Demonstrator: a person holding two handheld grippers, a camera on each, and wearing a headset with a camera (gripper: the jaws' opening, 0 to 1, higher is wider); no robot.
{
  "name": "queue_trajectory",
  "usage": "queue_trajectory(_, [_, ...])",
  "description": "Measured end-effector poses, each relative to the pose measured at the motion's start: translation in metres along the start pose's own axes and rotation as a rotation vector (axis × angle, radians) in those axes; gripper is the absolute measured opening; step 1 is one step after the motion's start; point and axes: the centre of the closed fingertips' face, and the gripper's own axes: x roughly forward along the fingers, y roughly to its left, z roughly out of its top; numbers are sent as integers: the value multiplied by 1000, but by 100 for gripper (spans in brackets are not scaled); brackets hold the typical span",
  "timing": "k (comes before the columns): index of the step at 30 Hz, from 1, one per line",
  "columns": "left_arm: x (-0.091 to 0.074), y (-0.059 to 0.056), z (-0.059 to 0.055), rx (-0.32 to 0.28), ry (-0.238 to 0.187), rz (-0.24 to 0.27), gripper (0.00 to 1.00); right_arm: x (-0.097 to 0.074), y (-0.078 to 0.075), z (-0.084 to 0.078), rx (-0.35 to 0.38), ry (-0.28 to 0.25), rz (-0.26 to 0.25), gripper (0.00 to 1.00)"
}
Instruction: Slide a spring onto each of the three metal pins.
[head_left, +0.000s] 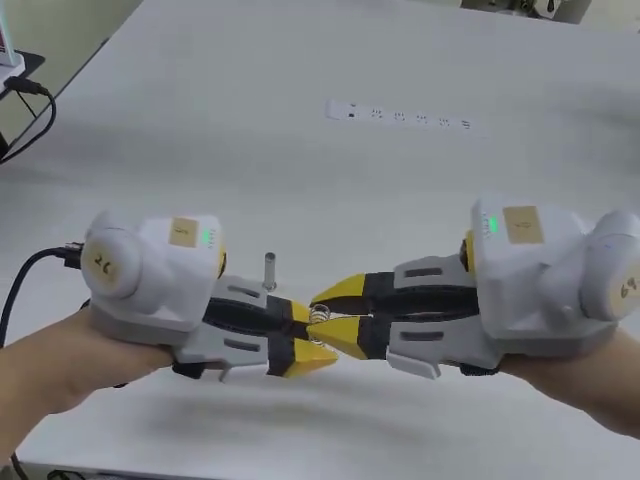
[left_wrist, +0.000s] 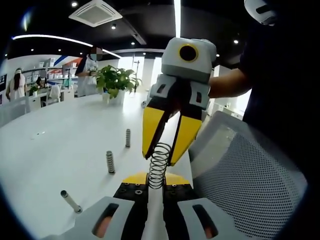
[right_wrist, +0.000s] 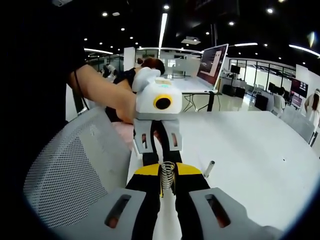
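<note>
Status: two of three done, by my reading.

Desk (head_left: 300, 170): white. In the left gripper view two pins stand on it already wearing coils, the near pin (left_wrist: 110, 162) and the far pin (left_wrist: 128, 138). The bare pin (left_wrist: 70, 201) is left, off to one side of them and well apart from my grippers.

Left gripper (left_wrist: 155, 186): jaws drawn nearly together, clamped on one end of the third spring (left_wrist: 159, 167).

Right gripper (left_wrist: 161, 159): facing mine tip to tip, yellow jaws closed in against both sides of the spring's other end. So the spring sits in the air between the two grippers, above the desk, not on any pin.

Remaining, as I judge it: carry this spring to the bare pin and slide it down.

Hard to read:
- Both ends of the spring are buried between jaws, so I cannot say how much of it each gripper has, or which one carries the load.
- Coils on the near pin and far pin are small, so I cannot tell whether they sit right down at the base.
- The bare pin looks tilted in the left gripper view and upright in the head view; I take the tilt for lens distortion.
</note>
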Motion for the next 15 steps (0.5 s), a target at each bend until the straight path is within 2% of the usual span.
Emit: queue_trajectory(15, [-5,2,1,-11,-8,10,2,0,0,6,-29,-8,0,7])
